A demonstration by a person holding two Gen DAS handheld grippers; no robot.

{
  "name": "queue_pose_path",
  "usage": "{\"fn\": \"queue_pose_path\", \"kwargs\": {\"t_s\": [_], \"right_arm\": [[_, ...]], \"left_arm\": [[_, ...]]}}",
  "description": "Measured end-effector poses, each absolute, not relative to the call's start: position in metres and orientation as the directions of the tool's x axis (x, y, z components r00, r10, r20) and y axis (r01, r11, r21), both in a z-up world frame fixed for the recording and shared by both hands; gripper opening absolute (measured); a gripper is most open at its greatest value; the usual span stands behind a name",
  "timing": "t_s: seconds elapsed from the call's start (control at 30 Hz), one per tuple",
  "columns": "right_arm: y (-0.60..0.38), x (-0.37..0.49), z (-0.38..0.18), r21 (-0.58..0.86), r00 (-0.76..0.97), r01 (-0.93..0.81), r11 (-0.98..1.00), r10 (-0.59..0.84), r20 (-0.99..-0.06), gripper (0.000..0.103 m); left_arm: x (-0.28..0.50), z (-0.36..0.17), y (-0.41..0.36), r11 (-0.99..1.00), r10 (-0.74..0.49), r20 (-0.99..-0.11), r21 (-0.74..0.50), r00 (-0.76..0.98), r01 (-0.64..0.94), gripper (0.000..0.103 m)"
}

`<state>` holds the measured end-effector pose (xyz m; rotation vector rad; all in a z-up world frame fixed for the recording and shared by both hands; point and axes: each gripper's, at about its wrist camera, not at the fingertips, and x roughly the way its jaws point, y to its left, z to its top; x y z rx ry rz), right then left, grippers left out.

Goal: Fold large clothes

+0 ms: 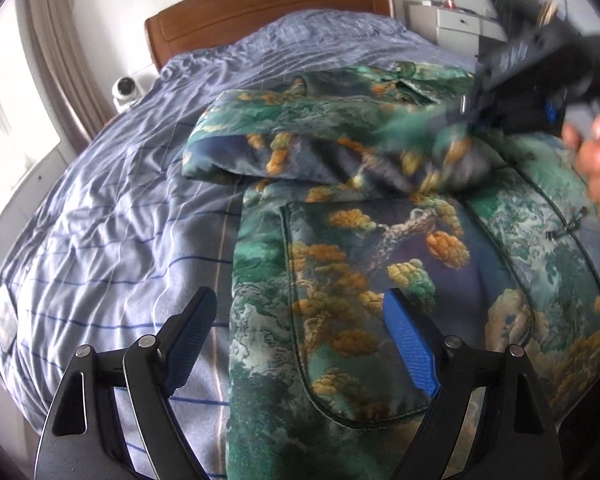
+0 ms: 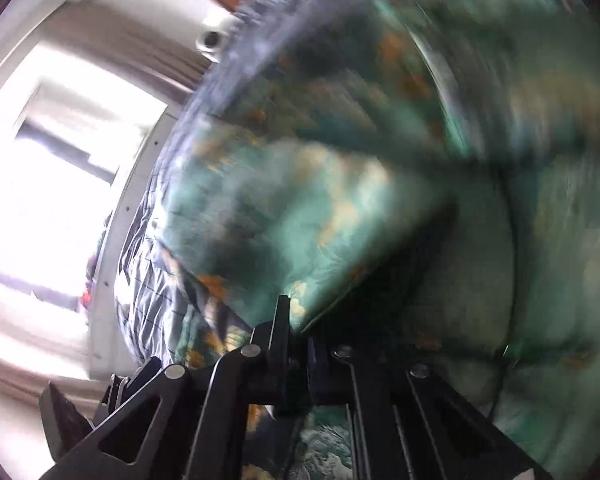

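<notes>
Sprawling across my striped bed (image 1: 100, 208), the printed jacket (image 1: 380, 280) lies flat so its sleeve (image 1: 300, 148) can fold over the chest. My right gripper (image 2: 296, 320) pinches that sleeve, jaws pressed together on the cloth, judging by the blurred wrist view; my left gripper (image 1: 300, 344) hangs spread and empty above the hem. A white camera (image 1: 125, 90) sits beside the headboard (image 1: 268, 4), clear of the work.

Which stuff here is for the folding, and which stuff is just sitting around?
For the folding:
- green patterned jacket
- right gripper, shut on the jacket's fabric
- left gripper, open above the jacket

Just there:
- blue striped bedsheet
- wooden headboard
- small white camera
- white drawers
</notes>
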<state>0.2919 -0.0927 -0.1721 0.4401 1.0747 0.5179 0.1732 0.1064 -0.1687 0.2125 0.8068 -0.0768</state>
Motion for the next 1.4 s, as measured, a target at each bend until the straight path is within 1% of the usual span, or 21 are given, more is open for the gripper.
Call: {"fn": "queue_pose_path", "kwargs": {"t_s": [0.03, 0.13, 0.27, 0.4, 0.47, 0.53, 0.6, 0.7, 0.77, 0.8, 0.83, 0.93, 0.97, 1.0, 1.03, 1.1, 1.17, 1.2, 1.27, 1.33, 1.4], "right_arm": [[-0.091, 0.293, -0.158, 0.539, 0.407, -0.228, 0.811, 0.582, -0.704, 0.007], [-0.085, 0.308, -0.1, 0.357, 0.533, -0.364, 0.86, 0.507, -0.677, 0.007], [-0.095, 0.345, -0.051, 0.179, 0.629, -0.422, 0.889, 0.429, -0.649, 0.007], [-0.116, 0.39, -0.046, 0.047, 0.677, -0.402, 0.915, 0.331, -0.657, 0.007], [-0.126, 0.413, -0.063, -0.001, 0.671, -0.402, 0.916, 0.293, -0.681, 0.007], [-0.137, 0.43, -0.09, -0.007, 0.647, -0.384, 0.923, 0.264, -0.715, 0.007], [-0.147, 0.445, -0.124, 0.034, 0.577, -0.379, 0.925, 0.265, -0.772, 0.009], [-0.169, 0.452, -0.163, 0.186, 0.446, -0.301, 0.935, 0.311, -0.839, 0.026], [-0.186, 0.447, -0.172, 0.324, 0.416, -0.26, 0.91, 0.409, -0.812, 0.034], [-0.194, 0.443, -0.17, 0.393, 0.414, -0.257, 0.883, 0.468, -0.781, 0.043], [-0.195, 0.439, -0.167, 0.433, 0.411, -0.258, 0.864, 0.504, -0.76, 0.049], [-0.199, 0.441, -0.157, 0.503, 0.411, -0.257, 0.825, 0.565, -0.716, 0.049], [-0.195, 0.443, -0.154, 0.488, 0.413, -0.251, 0.836, 0.548, -0.727, 0.043], [-0.191, 0.446, -0.152, 0.44, 0.424, -0.252, 0.862, 0.507, -0.75, 0.018], [-0.183, 0.448, -0.152, 0.346, 0.447, -0.254, 0.903, 0.427, -0.786, 0.01], [-0.17, 0.457, -0.163, 0.19, 0.454, -0.23, 0.954, 0.278, -0.846, 0.01], [-0.165, 0.457, -0.172, 0.153, 0.45, -0.228, 0.962, 0.243, -0.86, 0.013], [-0.163, 0.455, -0.173, 0.142, 0.458, -0.229, 0.963, 0.235, -0.857, 0.014], [-0.164, 0.452, -0.168, 0.134, 0.468, -0.223, 0.966, 0.226, -0.854, 0.02], [-0.165, 0.443, -0.153, 0.087, 0.51, -0.203, 0.975, 0.181, -0.841, 0.034], [-0.162, 0.432, -0.132, -0.004, 0.603, -0.211, 0.977, 0.127, -0.787, 0.035]], "left_arm": [[0.174, -0.167, 0.108, 0.979, 0.006, -0.724, 0.146, 0.69, 0.144, 0.086], [0.177, -0.16, 0.111, 0.984, -0.009, -0.719, 0.118, 0.695, 0.135, 0.086], [0.182, -0.151, 0.107, 0.987, -0.04, -0.709, 0.083, 0.704, 0.14, 0.086], [0.188, -0.149, 0.099, 0.986, -0.07, -0.713, 0.058, 0.698, 0.157, 0.086], [0.191, -0.151, 0.094, 0.984, -0.078, -0.718, 0.056, 0.691, 0.17, 0.086], [0.193, -0.154, 0.09, 0.981, -0.08, -0.726, 0.062, 0.683, 0.182, 0.086], [0.194, -0.156, 0.088, 0.98, -0.074, -0.732, 0.072, 0.678, 0.185, 0.086], [0.193, -0.157, 0.088, 0.979, -0.066, -0.736, 0.083, 0.674, 0.186, 0.086], [0.193, -0.156, 0.088, 0.979, -0.073, -0.738, 0.074, 0.671, 0.187, 0.086], [0.194, -0.156, 0.089, 0.98, -0.077, -0.739, 0.068, 0.669, 0.188, 0.086], [0.195, -0.154, 0.088, 0.98, -0.088, -0.741, 0.055, 0.666, 0.191, 0.086], [0.205, -0.149, 0.086, 0.979, -0.114, -0.746, 0.026, 0.656, 0.2, 0.086], [0.209, -0.147, 0.086, 0.98, -0.114, -0.745, 0.023, 0.657, 0.196, 0.086], [0.217, -0.144, 0.084, 0.982, -0.104, -0.746, 0.027, 0.658, 0.186, 0.086], [0.225, -0.14, 0.084, 0.984, -0.088, -0.749, 0.037, 0.657, 0.175, 0.086], [0.244, -0.135, 0.083, 0.986, -0.056, -0.76, 0.058, 0.648, 0.153, 0.087], [0.273, -0.124, 0.087, 0.992, -0.04, -0.764, 0.047, 0.644, 0.118, 0.087], [0.287, -0.12, 0.091, 0.994, -0.054, -0.764, 0.021, 0.643, 0.109, 0.088], [0.322, -0.112, 0.098, 0.996, -0.07, -0.765, -0.015, 0.64, 0.091, 0.087], [0.352, -0.11, 0.097, 0.996, -0.069, -0.764, -0.018, 0.641, 0.086, 0.087], [0.378, -0.113, 0.096, 0.997, -0.071, -0.759, -0.026, 0.647, 0.079, 0.087]]}}
